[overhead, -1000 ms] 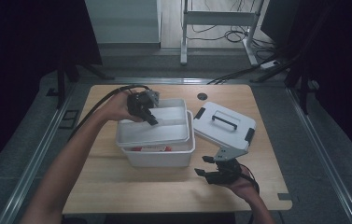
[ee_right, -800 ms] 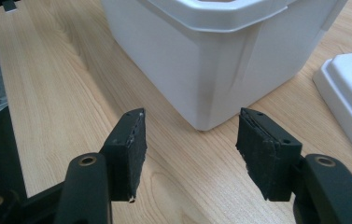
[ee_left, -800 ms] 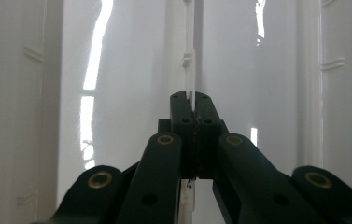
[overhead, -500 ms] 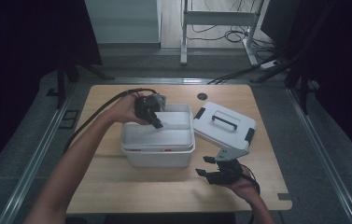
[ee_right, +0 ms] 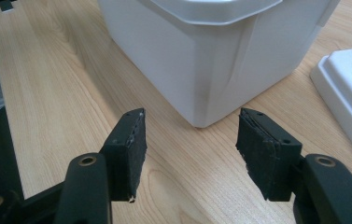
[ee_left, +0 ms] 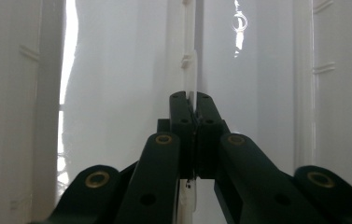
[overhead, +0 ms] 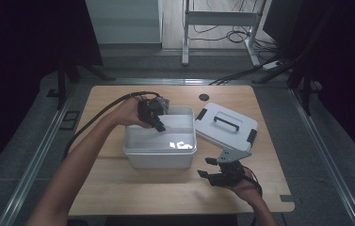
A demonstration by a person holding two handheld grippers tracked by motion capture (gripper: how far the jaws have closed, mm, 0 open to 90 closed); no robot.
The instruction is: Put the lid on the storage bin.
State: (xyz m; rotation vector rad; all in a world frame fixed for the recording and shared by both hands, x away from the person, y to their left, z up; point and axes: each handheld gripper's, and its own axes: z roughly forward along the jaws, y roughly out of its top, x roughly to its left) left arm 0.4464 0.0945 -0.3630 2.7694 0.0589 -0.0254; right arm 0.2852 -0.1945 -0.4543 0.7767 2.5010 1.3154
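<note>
An open white plastic box [overhead: 158,151] stands mid-table. My left gripper [overhead: 158,125] reaches down into it from the back left. In the left gripper view the left gripper [ee_left: 191,100] is shut on a thin white divider panel [ee_left: 190,70], which stands on edge between the box's pale inner walls. My right gripper [overhead: 205,168] rests low at the box's front right corner. In the right gripper view the right gripper [ee_right: 190,135] is open, nothing between its pads, facing the corner of the box [ee_right: 211,51].
The box's white lid [overhead: 227,126] with black handle and clasps lies flat to the box's right; its edge, the lid [ee_right: 351,79], is beside my right gripper. A round cable hole [overhead: 204,97] sits near the table's back edge. Bare wood lies in front.
The left gripper has shifted slightly right and lower inside the box with the panel. The right gripper has stayed where it was.
</note>
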